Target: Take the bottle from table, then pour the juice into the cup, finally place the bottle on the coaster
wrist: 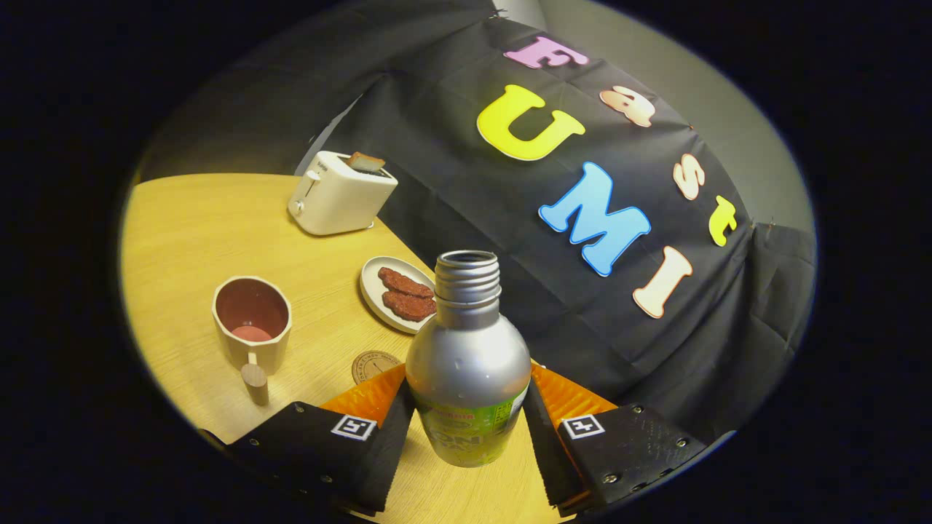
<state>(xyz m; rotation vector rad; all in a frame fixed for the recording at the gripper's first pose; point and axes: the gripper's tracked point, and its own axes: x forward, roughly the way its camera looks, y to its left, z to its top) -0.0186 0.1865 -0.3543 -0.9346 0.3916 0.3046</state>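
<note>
Nearest to us are the gripper's (467,429) two fingers, and we see them pressed against either side of the bottle (467,367), one on each flank of its labelled lower body; we read this as a firm clamp on the bottle. Gripping low on the body seems sensible to us, since it leaves the neck free for pouring. The view is tilted, so we take the bottle to be lifted and leaning rather than standing on the table (189,233).

Going from left to right ahead of the fingers: the cup (252,324) sits beyond the left finger, a pale faceted mug with a reddish-pink inside and a rounded wooden-looking handle pointing toward us. Just ahead of the left finger, touching nothing else, lies the coaster (373,365), a thin round disc of cork-like brown, partly hidden by the finger. Farther off stands a cream toaster (340,193) with a slice poking out. Behind the bottle's neck is a small white plate (378,284) carrying two dark reddish pieces of food.

The bottle itself is smooth brushed metal, dome-shouldered, with a threaded open mouth and no cap, and a green label round its base. The table is light wood grain with a curved edge.
</note>
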